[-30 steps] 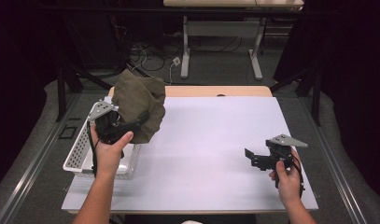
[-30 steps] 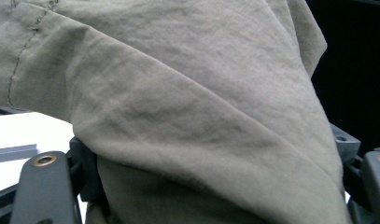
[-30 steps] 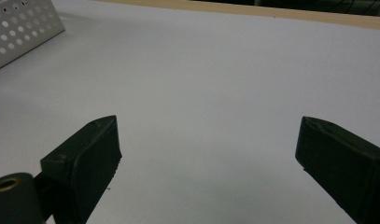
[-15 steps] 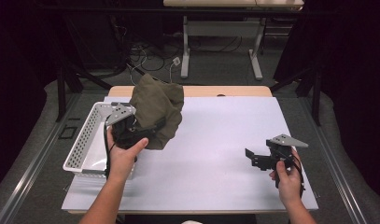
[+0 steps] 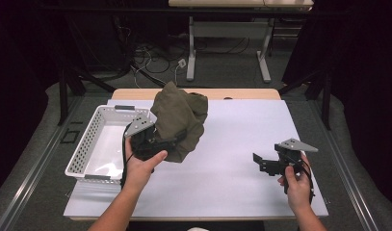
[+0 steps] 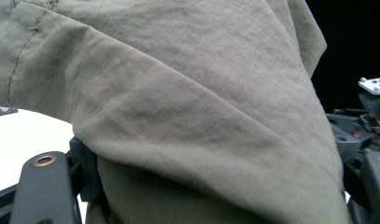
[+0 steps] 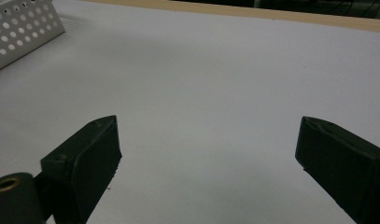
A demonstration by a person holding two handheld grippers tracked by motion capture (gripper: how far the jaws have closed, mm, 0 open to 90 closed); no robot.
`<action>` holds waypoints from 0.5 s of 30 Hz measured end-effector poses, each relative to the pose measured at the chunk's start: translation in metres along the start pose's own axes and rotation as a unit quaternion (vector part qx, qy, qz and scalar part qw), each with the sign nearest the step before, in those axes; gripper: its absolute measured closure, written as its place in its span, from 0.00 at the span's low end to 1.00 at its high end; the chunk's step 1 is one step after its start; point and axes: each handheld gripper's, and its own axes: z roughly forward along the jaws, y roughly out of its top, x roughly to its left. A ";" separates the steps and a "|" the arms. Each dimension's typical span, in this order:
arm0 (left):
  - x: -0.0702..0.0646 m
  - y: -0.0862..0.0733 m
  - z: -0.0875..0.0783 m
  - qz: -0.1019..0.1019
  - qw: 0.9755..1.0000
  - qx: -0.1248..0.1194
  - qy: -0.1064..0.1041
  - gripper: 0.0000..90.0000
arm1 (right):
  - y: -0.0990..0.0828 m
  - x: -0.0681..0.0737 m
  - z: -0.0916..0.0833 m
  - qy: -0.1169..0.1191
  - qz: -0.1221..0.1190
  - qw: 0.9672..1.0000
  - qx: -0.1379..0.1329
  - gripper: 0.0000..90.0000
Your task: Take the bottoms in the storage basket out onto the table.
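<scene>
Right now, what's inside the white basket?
The white basket looks empty, just its bare floor. The green cloth, held by the left gripper, covers its far right corner.

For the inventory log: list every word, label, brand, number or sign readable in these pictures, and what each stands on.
None: no readable text in any view.
Olive cloth: stitching, no label visible.
White basket: perforations, no markings.
Left tool and right tool: plain black, no print visible.
White table cover: blank.
</scene>
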 end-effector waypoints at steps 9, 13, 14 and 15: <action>-0.012 -0.006 0.009 0.007 1.000 0.003 -0.017 0.23 | 0.000 0.000 0.000 0.000 0.000 1.000 0.000 0.07; -0.019 -0.013 0.018 0.009 0.999 0.009 -0.030 0.23 | -0.001 0.001 0.001 0.003 0.001 1.000 -0.001 0.07; -0.020 -0.015 0.020 0.008 0.999 0.013 -0.034 0.23 | -0.001 0.001 0.001 0.002 -0.002 1.000 0.000 0.07; -0.020 -0.015 0.020 0.008 0.999 0.013 -0.034 0.23 | -0.001 0.001 0.001 0.002 -0.002 1.000 0.000 0.07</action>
